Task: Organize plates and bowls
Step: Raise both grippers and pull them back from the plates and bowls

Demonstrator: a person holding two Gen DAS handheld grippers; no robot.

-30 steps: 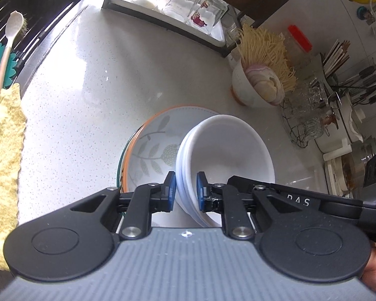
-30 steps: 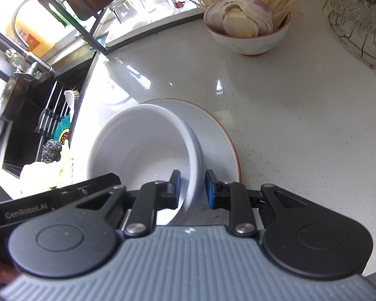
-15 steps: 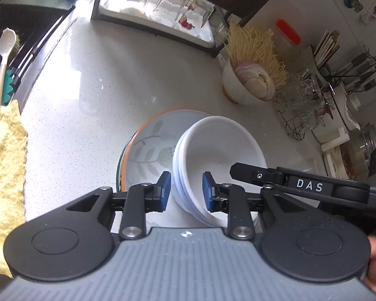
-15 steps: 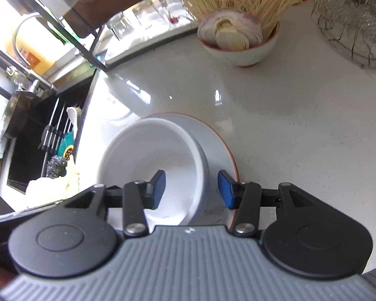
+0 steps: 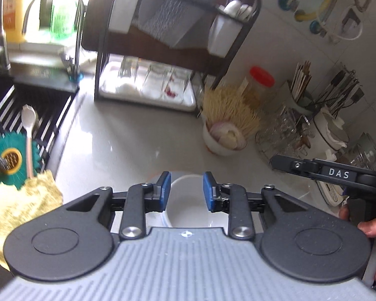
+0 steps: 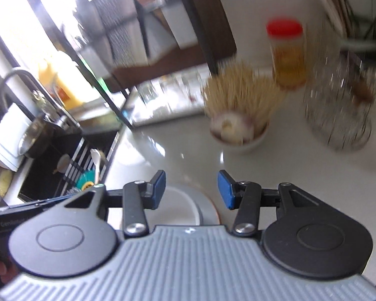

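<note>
Our left gripper [image 5: 185,190] has its jaws apart, having just been opening, and nothing is clamped between them; the blue pads [image 5: 164,188] frame the white bowls [image 5: 188,205] from above without touching. Our right gripper [image 6: 191,189] also has its jaws apart, wider than the left, just opened, with nothing between the pads. Below them in the right wrist view we see the bowls' rim and, under it, the orange-edged plate [image 6: 210,210] at 5 o'clock of the bowls. The bowls sit nested on the plate, on the pale table [image 5: 127,145], and most of the stack is hidden behind the gripper bodies.

At 1 o'clock from the stack stands a small white bowl [image 5: 219,143] with onion pieces and a bundle of dry noodles [image 5: 229,110] fanning out of it. Behind that, at 1 o'clock, is a jar with a red lid [image 5: 260,80]. At 2 o'clock sits a wire basket of glasses [image 5: 280,135]. At 12 o'clock a black dish rack [image 5: 163,50] holds upturned glasses on its lower tray. At 9 o'clock we see the sink [image 5: 25,115] with a white spoon [image 5: 28,130] and a green scrubber [image 5: 12,158], and a yellow cloth [image 5: 20,208] at 8 o'clock. The right gripper's arm marked DAS [image 5: 338,173] shows at 3 o'clock in the left wrist view, with a person's fingers [image 5: 368,225] on its handle. The right wrist view is blurred.
</note>
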